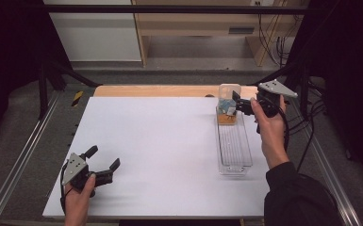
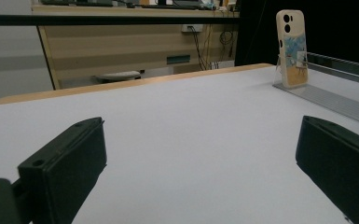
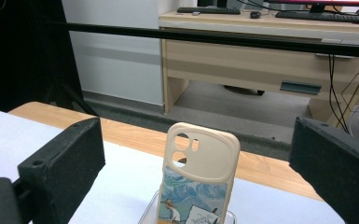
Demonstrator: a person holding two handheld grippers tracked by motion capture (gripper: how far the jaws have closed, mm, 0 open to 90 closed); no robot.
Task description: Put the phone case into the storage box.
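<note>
Phone case (image 3: 197, 179) stands upright, long axis vertical, centre-bottom of the right gripper view, between the wide-open right hand-held gripper (image 1: 239, 105), the nearer one.

High view sits above my side of the table (image 1: 169, 155), looking forward and down, far enough to take in the whole white top plus the desk beyond. Left gripper view rides low near the near-left corner, facing across the table toward the phone case (image 2: 291, 49), well apart from it. Right gripper view looks from close in at the same phone case, desk behind. All three share it.
</note>
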